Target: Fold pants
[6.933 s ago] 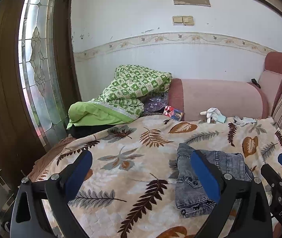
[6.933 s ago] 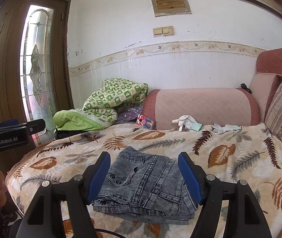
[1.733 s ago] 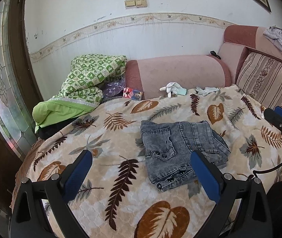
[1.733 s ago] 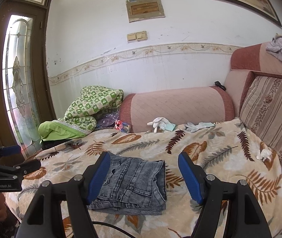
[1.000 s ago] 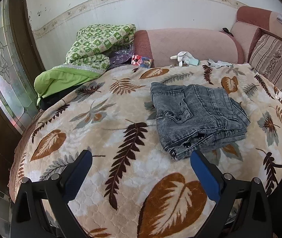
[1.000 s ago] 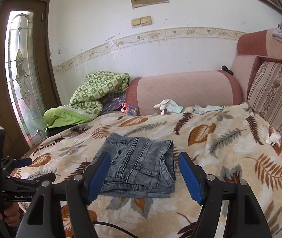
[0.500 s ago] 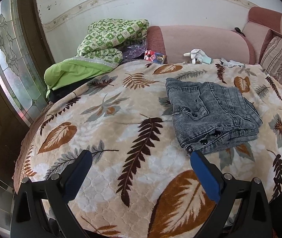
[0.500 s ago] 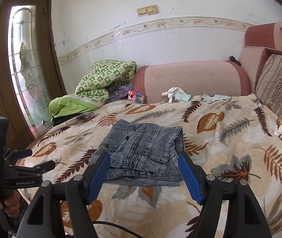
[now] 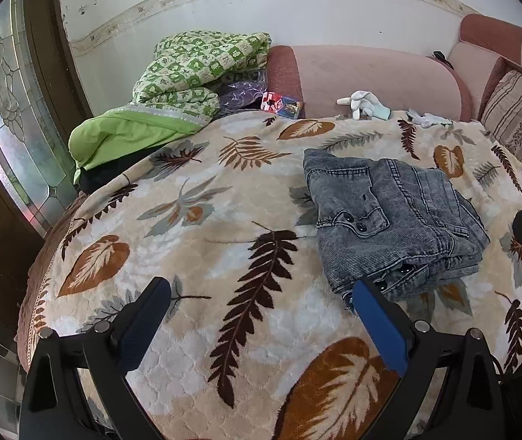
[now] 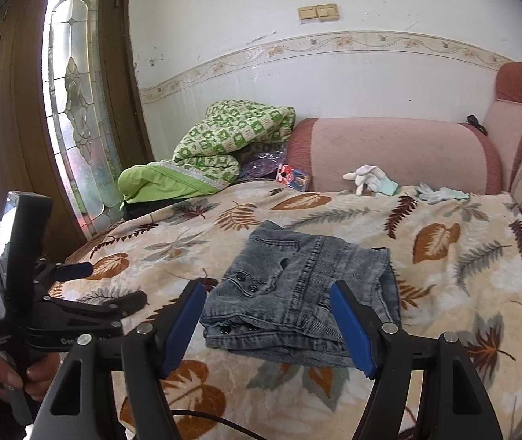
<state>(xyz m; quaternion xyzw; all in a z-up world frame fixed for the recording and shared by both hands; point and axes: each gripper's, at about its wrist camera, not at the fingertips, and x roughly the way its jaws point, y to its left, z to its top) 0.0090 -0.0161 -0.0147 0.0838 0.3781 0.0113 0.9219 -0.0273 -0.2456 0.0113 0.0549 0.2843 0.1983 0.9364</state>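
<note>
Right gripper (image 10: pixel 266 321), blue-padded black two-finger tool: fingers apart, nothing between pads, hovering at near edge of leaf-print beige blanket (image 10: pixel 455 333).

Left gripper (image 9: pixel 261 324): fingers apart, empty, over bare blanket near its left edge.

Folded grey washed-denim pants (image 10: pixel 299 295): compact stack, mid-blanket, snaps and layered edges facing near edge.

Judgement: folding looks finished, or one tidy-up left. If tidying, press top layer flat, square loose near corner, avoid dragging stack.

Far edge: white gloves (image 10: pixel 371 178), green checked quilt (image 10: pixel 235 135), well apart from pants.
</note>
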